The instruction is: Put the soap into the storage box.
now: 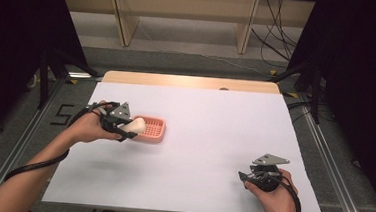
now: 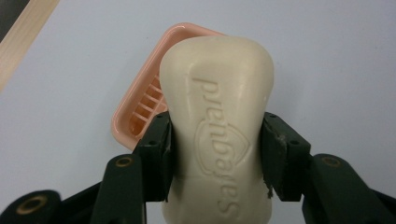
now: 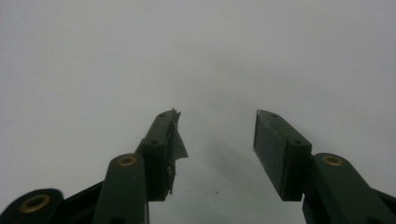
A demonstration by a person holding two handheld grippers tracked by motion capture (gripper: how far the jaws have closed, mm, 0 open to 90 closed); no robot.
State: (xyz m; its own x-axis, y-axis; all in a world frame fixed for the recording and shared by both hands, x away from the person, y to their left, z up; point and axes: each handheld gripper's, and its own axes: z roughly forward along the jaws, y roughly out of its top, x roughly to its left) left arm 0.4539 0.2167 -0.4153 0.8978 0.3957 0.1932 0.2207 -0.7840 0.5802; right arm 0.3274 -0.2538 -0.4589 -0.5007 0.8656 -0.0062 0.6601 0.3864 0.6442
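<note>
Left gripper [image 1: 130,125] at the table's left side, held in the left hand [image 1: 90,127], jaws pinched on a cream soap bar [image 1: 135,125] with embossed lettering. Soap gripped at both flanks near its middle, its rounded far end jutting well past the pads [image 2: 275,154] and hanging over the near-left edge of a pink slatted soap dish [image 1: 153,129]. Cannot tell whether soap touches dish. Dish resting on the white table cover [image 1: 209,137], left of centre, just right of the gripper. In the left gripper view, dish [image 2: 140,105] partly hidden behind soap [image 2: 219,135], slats showing at its left.

Right gripper [image 1: 243,179] near the table's near-right corner, held in the right hand [image 1: 275,197], well apart from soap and dish. Jaws spread wide, nothing between them, bare white surface [image 3: 201,60] beyond. Torn pad lining on the left-hand pad [image 3: 173,144] in the right gripper view.
</note>
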